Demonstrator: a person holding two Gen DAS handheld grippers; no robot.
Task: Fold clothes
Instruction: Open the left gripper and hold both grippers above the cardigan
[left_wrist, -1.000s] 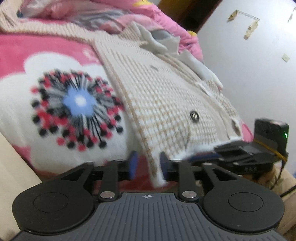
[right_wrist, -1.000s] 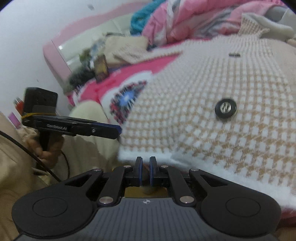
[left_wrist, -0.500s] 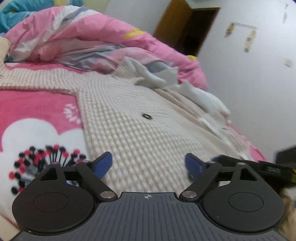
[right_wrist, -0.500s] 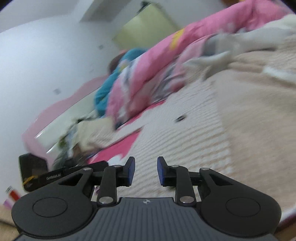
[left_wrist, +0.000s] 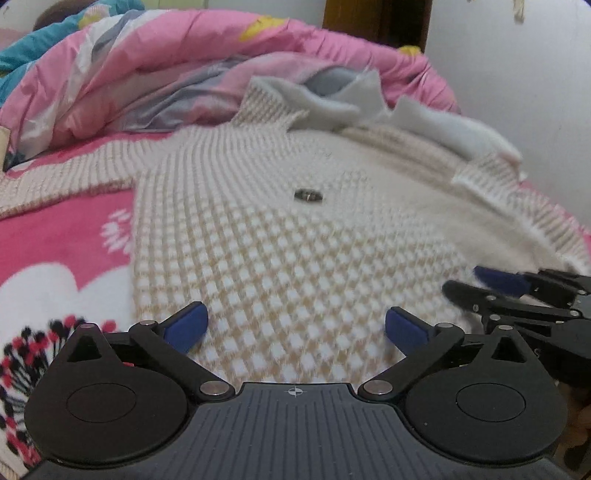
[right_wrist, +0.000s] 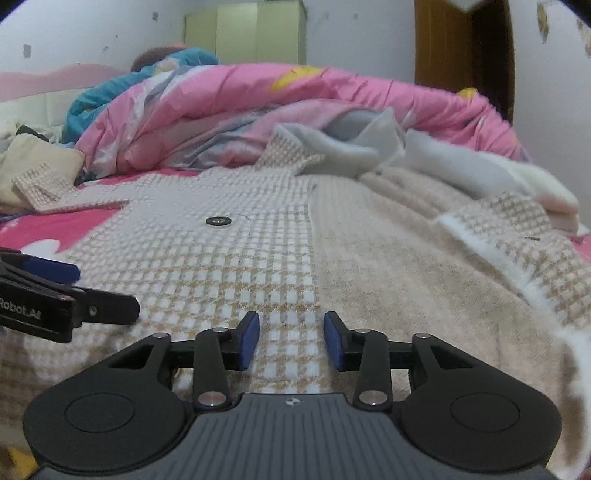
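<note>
Checked cardigan (left_wrist: 295, 258) flat on pink bedspread (left_wrist: 55, 240)

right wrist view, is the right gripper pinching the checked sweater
No: the right gripper is opening with nothing clamped, its blue pads stand apart, and the checked sweater lies flat on the bed beyond them.

Black gripper (right_wrist: 291, 341), blue pads (right_wrist: 248, 341), silver screws

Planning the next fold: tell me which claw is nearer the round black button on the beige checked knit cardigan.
Left, slightly. The button lies straight ahead of the left claw; from the right claw it sits ahead and off to the left.
</note>
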